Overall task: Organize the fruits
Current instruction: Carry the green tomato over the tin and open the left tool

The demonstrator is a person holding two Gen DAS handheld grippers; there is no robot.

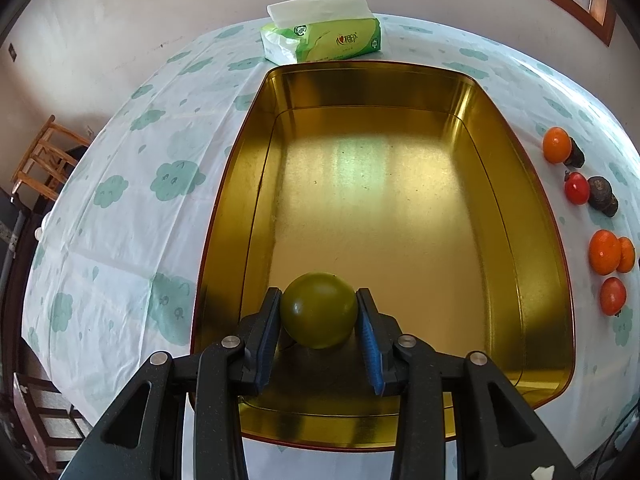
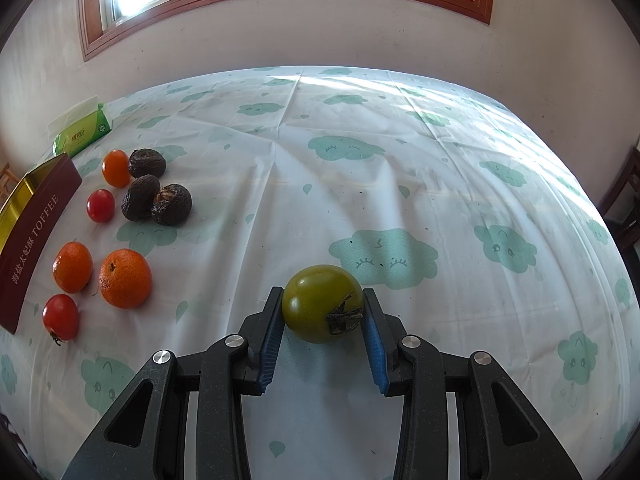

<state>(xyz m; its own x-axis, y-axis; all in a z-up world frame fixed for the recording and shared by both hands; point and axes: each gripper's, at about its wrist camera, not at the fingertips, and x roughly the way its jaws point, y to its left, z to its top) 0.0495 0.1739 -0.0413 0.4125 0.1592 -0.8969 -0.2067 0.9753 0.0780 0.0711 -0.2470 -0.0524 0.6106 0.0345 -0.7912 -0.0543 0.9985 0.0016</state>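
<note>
**Both tongs on green tomatoes, one at the tin, one on the cloth**

Your left gripper (image 1: 319, 309) points down into the gold tin (image 1: 532, 240), near its closest wall. A green tomato (image 1: 319, 310) sits between the blue pads (image 1: 370, 334), low over the tin floor; the left pad touches its side, while on the right you can make out a thin sliver of gap, so whether the pinch holds cannot be told from this view. Beyond the fingertips the tin floor lies bare. Past its far wall stands a green tissue pack (image 1: 322, 36). Off to the right of the tongs, outside the tin, fruit lies on the cloud-print tablecloth (image 1: 132, 200).

Your right gripper (image 2: 323, 306) is clamped on a second green tomato (image 2: 316, 304), both pads pressing its sides, its dried stem (image 2: 344, 316) turned toward the right-hand finger. Whether it rests on the cloth or hangs just above it is unclear. Well to the left of these tongs lie two mandarins (image 2: 125, 278), two red cherry tomatoes (image 2: 61, 317), a small orange tomato (image 2: 116, 168) and three dark wrinkled fruits (image 2: 171, 204), all just beside the tin's maroon wall marked TOFFEE (image 2: 38, 232).
</note>
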